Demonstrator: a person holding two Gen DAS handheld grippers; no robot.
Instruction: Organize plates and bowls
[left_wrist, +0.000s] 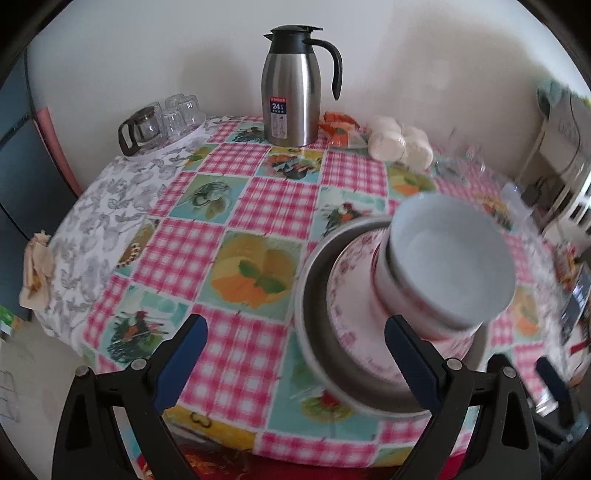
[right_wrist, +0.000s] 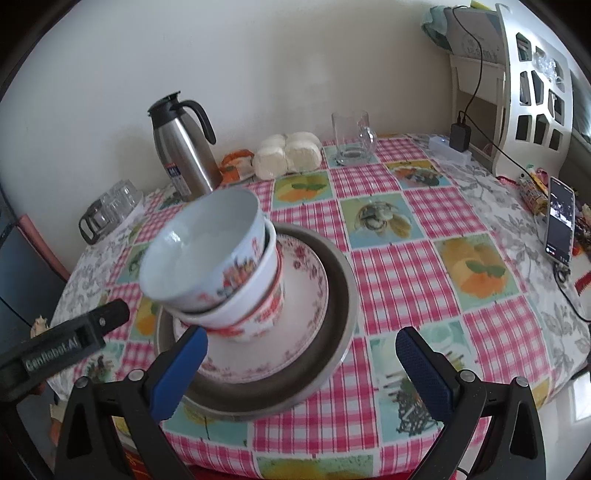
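Stacking looks near done: top bowl (right_wrist: 201, 251) sits tilted in the stack, centre frame. Left gripper (left_wrist: 295, 347) and right gripper (right_wrist: 301, 360) fingers spread, empty (blur on the left). Next: level that bowl.

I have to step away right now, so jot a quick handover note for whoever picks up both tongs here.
Left tongs: open, empty, low at the table's near edge.
Right tongs: open, empty, in front of the stack.
Stack: metal plate on the checked tablecloth, floral plate on it, then nested bowls. The top bowl sits tilted in the bowl below.
Done: plates and bowls are gathered into one pile.
Left: probably seat the top bowl level.
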